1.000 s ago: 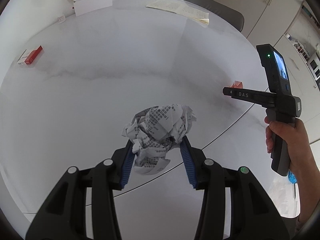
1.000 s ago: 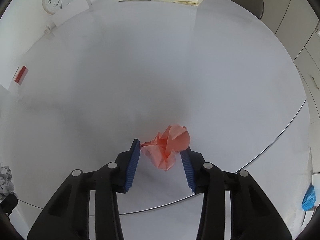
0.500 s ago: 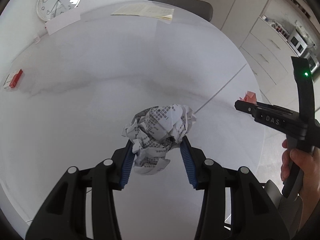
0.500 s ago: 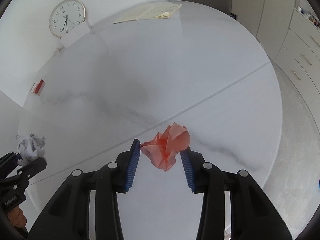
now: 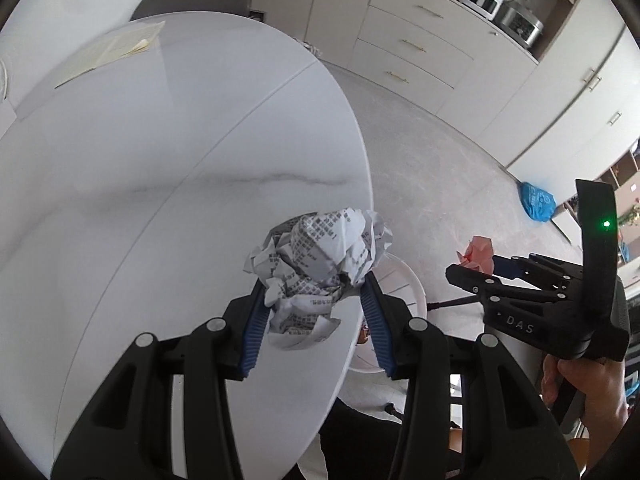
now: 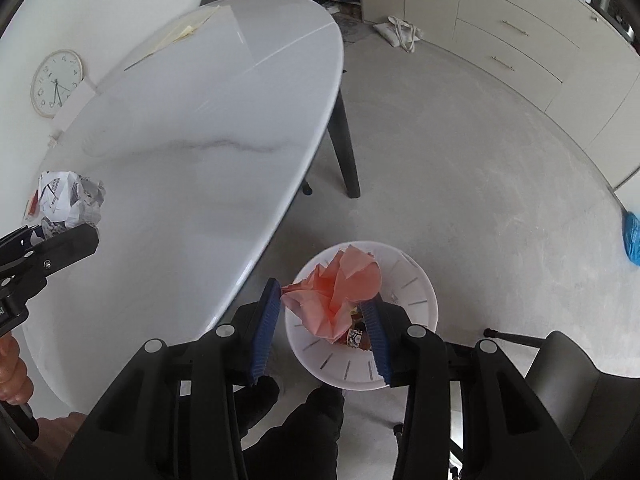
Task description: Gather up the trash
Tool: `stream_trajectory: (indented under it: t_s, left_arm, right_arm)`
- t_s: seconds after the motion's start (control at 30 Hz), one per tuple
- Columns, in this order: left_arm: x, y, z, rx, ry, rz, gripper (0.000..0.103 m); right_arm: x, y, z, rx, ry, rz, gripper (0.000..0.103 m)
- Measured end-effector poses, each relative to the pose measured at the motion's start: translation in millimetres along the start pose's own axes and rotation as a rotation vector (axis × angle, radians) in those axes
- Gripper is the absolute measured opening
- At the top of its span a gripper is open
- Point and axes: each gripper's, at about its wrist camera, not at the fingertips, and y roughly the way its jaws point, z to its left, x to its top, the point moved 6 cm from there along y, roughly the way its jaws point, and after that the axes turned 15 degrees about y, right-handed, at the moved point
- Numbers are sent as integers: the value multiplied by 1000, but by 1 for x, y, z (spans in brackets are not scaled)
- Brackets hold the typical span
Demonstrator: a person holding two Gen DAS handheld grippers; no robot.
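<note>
A crumpled white printed paper ball [image 5: 320, 256] sits between the blue pads of my left gripper [image 5: 313, 280], which is shut on it above the right edge of the white marble table [image 5: 168, 184]. My right gripper [image 6: 322, 296] is shut on a crumpled pink paper [image 6: 340, 288] and hangs over a round white bin [image 6: 418, 292] on the floor beside the table. Some trash [image 6: 356, 338] lies in the bin. In the left wrist view the right gripper [image 5: 472, 268] with the pink paper [image 5: 478, 250] is at the right. In the right wrist view the left gripper [image 6: 48, 248] holds its paper ball [image 6: 68, 200] at the far left.
Flat papers [image 5: 108, 50] lie at the table's far end, and a round clock [image 6: 56, 82] leans by the wall. A dark table leg [image 6: 346, 152] stands near the bin. A blue bag [image 5: 536, 202] and a cloth tote [image 6: 400, 32] lie on the grey floor. Cream drawers [image 5: 416, 46] line the far wall.
Both grippers have swung to the right, from over the tabletop to its edge, each keeping its paper. The right one now hangs over the white bin on the floor.
</note>
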Motion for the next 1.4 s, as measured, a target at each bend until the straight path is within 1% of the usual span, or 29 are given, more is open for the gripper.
stream_trajectory:
  t_s: [0.07,0.1,0.17,0.2,0.23,0.3,0.37,0.4,0.43,0.53,0.63,0.67,0.7,0.73,0.8,0.87,0.97,1.17,1.3,1.37,1.4]
  left_arm:
    - [4,7,-14,-5,28,15,44]
    - [5,11,-23,-5,45,23,44]
    - [10,21,-37,0,85,46,44]
    - [12,25,-42,-1,101,56,44]
    - [15,31,-49,-2,121,68,44]
    - [18,43,-62,-8,156,91,44]
    - [20,56,-72,-7,191,121,45]
    - [21,64,-78,-9,212,140,45]
    - [21,71,-82,-9,229,159,45]
    - [18,102,-98,-23,268,235,46]
    - [9,132,-115,-60,296,310,56]
    - [6,142,-120,-63,303,335,66]
    - [2,148,-124,-61,309,356,73]
    - [-2,155,-128,-64,312,376,75]
    - [-7,162,-133,-72,308,400,83]
    - [-9,166,-136,-70,298,412,86]
    - [-12,164,-140,-69,293,408,89]
    - [-1,158,-151,-61,265,373,90]
    - [9,137,-133,-48,200,317,90]
    - [17,114,-110,-15,134,256,90]
    - [21,101,-97,4,99,225,90]
  right_arm:
    - [-5,18,-15,3,13,22,47]
    - [-9,35,-23,0,18,51,49]
    - [-15,65,-36,-4,27,101,62]
    - [-19,81,-43,-9,35,126,75]
    - [-20,91,-50,-19,39,135,79]
    - [-25,109,-72,-65,57,165,87]
    - [-24,116,-89,-98,94,186,90]
    - [-24,115,-102,-105,125,186,92]
    - [-27,110,-119,-110,148,183,96]
    - [-26,92,-157,-136,221,155,99]
    - [-28,75,-193,-151,286,140,99]
    - [-27,71,-201,-158,299,134,99]
    - [-27,68,-208,-164,307,131,99]
    - [-28,65,-215,-170,315,130,99]
    - [-29,62,-225,-170,328,130,99]
    - [-31,61,-228,-166,334,133,99]
    - [-33,64,-227,-159,332,145,99]
    - [-32,71,-212,-148,287,166,99]
    - [-22,67,-188,-123,253,161,99]
    - [-14,64,-168,-104,229,154,99]
    - [-8,61,-150,-94,199,150,99]
